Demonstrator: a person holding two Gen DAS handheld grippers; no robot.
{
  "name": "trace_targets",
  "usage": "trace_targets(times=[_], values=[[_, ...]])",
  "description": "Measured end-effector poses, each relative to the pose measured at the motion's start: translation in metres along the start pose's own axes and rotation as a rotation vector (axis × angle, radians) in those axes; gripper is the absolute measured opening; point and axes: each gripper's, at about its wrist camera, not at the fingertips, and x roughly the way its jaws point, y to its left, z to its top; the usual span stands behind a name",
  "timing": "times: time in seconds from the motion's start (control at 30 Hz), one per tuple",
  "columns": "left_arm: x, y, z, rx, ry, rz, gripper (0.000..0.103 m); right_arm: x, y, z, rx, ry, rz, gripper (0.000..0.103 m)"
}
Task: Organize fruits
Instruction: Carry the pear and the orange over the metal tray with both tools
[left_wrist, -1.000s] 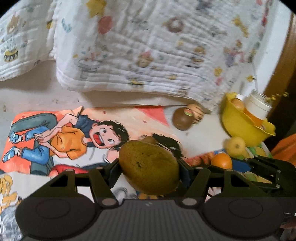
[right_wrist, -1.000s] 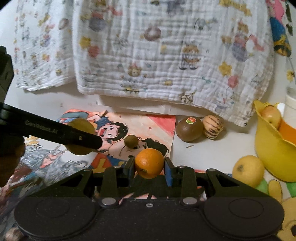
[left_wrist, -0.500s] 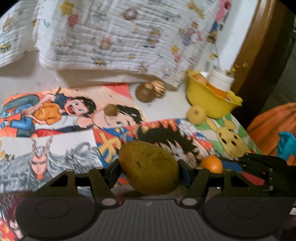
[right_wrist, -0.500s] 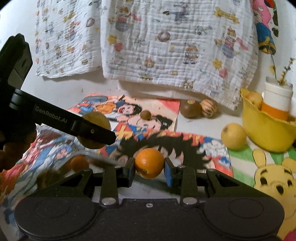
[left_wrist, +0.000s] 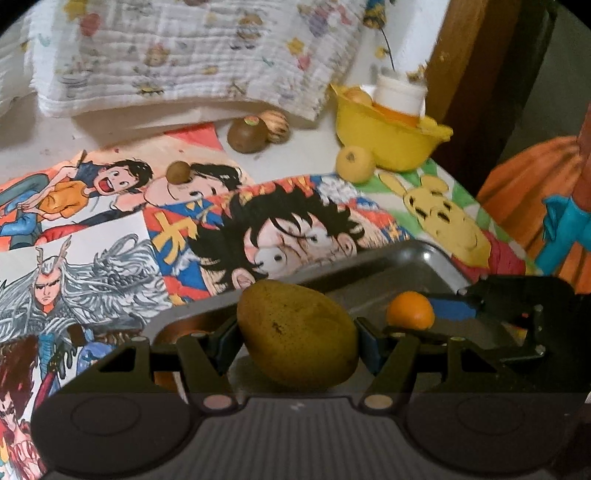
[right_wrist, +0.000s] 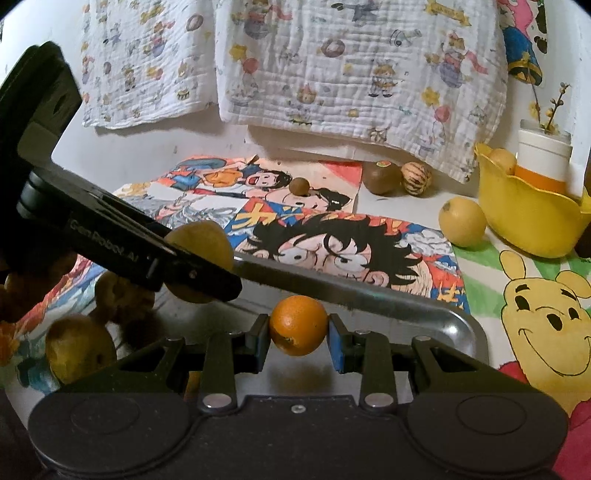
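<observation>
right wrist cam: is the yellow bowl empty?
No. The yellow bowl holds a small yellowish fruit and a white and orange cup standing in it.

Bench covered by cartoon posters; metal tray, yellow bowl, loose fruits laid directly on it.

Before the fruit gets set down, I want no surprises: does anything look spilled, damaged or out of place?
Nothing spilled or broken. Loose fruit lies outside the yellow bowl: a yellow fruit beside it, a kiwi and a striped fruit under the cloth's edge.
</observation>
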Motion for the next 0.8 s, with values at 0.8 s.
trace_targets(times=[0.8], values=[[0.01,-0.016,-0.009,0.107,0.067,0.043,0.07,-0.005,-0.001,-0.019,-0.025,0.029,-0.017,0.035]])
